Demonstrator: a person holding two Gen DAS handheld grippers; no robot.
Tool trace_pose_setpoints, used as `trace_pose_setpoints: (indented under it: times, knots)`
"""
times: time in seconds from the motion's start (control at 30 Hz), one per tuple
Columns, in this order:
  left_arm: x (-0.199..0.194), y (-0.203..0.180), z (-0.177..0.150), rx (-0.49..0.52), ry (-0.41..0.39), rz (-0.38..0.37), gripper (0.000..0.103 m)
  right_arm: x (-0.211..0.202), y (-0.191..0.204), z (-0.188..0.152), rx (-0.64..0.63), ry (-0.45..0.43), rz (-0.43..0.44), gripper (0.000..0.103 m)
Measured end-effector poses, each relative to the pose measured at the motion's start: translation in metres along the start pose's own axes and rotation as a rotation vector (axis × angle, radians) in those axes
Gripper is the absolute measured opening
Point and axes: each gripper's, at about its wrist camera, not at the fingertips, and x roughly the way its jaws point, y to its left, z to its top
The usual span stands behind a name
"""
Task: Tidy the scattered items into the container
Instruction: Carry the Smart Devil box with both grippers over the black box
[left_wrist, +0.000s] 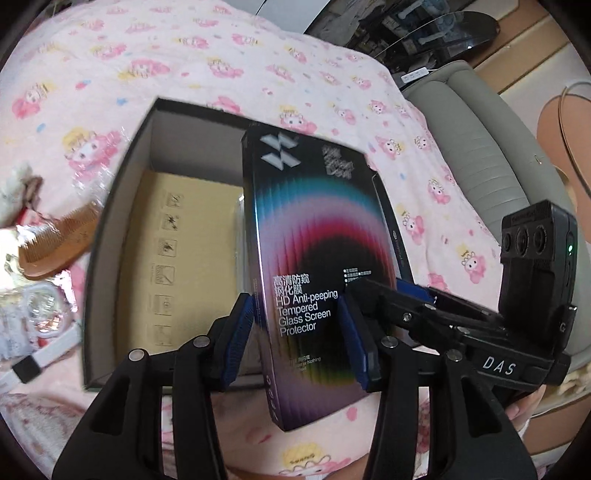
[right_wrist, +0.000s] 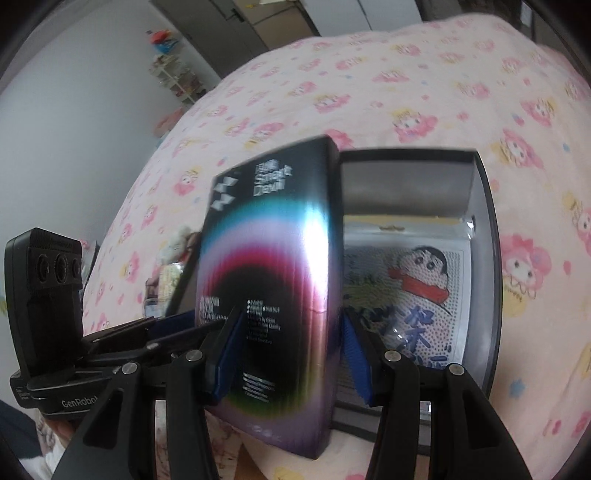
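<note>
The screen-protector box (left_wrist: 303, 266) hangs tilted over the open container (left_wrist: 122, 206) on the bed (left_wrist: 110, 66), its long axis running away from the cameras, logo end far. Both tools — left tool (left_wrist: 295, 334) and right tool (right_wrist: 290, 354) — stand about half open, each pair of blue pads closed on the box's near end.

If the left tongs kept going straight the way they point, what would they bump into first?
Probably the open box, or the yellow packet lying inside it. The left tongs carry the screen protector box just above; depth is unclear.
</note>
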Motion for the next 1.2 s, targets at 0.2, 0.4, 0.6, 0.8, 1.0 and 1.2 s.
trace_pose_setpoints:
  times: [0.2,0.4,0.6,0.8,1.0,1.2]
  knots:
    - [0.018,0.007,0.007,-0.055,0.027,-0.032,0.051,0.012,-0.024,0.004,0.07,0.021,0.028,0.047]
    - [0.028,0.009,0.011,-0.067,0.048,-0.043,0.051,0.014,-0.032,0.002,0.106,0.02,0.033,0.047]
    - [0.042,0.008,0.013,-0.055,0.074,-0.004,0.049,0.023,-0.034,0.004,0.09,0.027,-0.014,0.046]
    - [0.053,0.018,0.008,-0.089,0.108,0.005,0.05,0.037,-0.043,0.0,0.122,0.067,-0.017,0.046]
    - [0.06,0.017,-0.002,-0.022,0.15,0.124,0.041,0.052,-0.035,-0.007,0.065,0.132,-0.126,0.042]
    - [0.061,0.015,-0.006,0.008,0.162,0.178,0.042,0.055,-0.03,-0.012,0.027,0.144,-0.184,0.042]
